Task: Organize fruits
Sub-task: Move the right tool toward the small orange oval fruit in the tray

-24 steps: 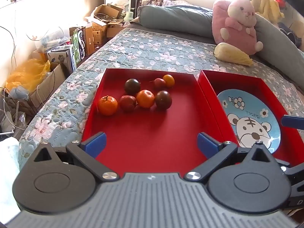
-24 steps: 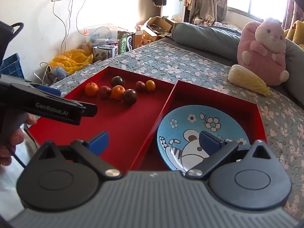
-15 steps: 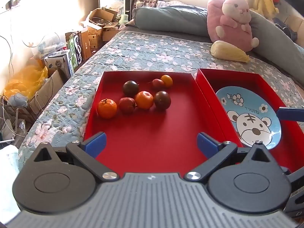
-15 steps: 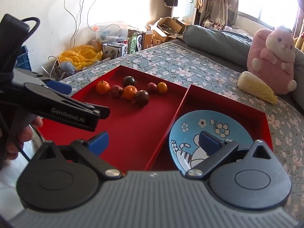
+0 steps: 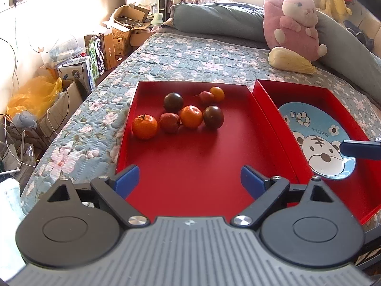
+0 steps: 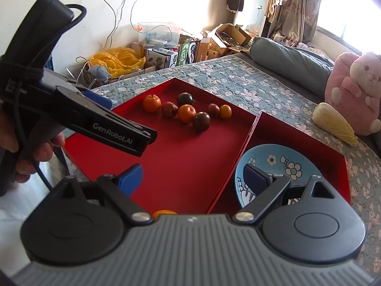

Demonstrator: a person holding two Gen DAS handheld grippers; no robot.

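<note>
Both hand-held tools are hovering with jaws spread wide and nothing between them: the left gripper point(image 5: 189, 177) is sitting low in the left wrist view over the near floor of the left red tray point(image 5: 190, 162), and the right gripper point(image 6: 194, 177) is hanging low in the right wrist view, straddling the wall between that tray and the right red tray point(image 6: 338, 157).

The fruits are clustering in the upper middle of the left wrist view, toward the left tray's far end — a large mandarin point(image 5: 144, 127) at the left, a dull red fruit point(image 5: 169, 123) touching a second mandarin point(image 5: 191, 116), two dark purple round fruits point(image 5: 173, 101) point(image 5: 213, 117), a small red fruit point(image 5: 206, 97) and a small orange one point(image 5: 217, 94). A blue tiger-print plate point(image 5: 307, 128) is lying in the right tray.

These look light, round and smooth-skinned, so they are likely to roll if nudged; the mandarins' peel should give a little and grip well, while the glossy dark fruits seem more slippery and bruisable. Taking each across its widest middle, gently, seems best. The trays look like stiff matte card; the plate is glazed and hard, resting on a soft quilted floral bedspread point(image 5: 190, 57).
</note>
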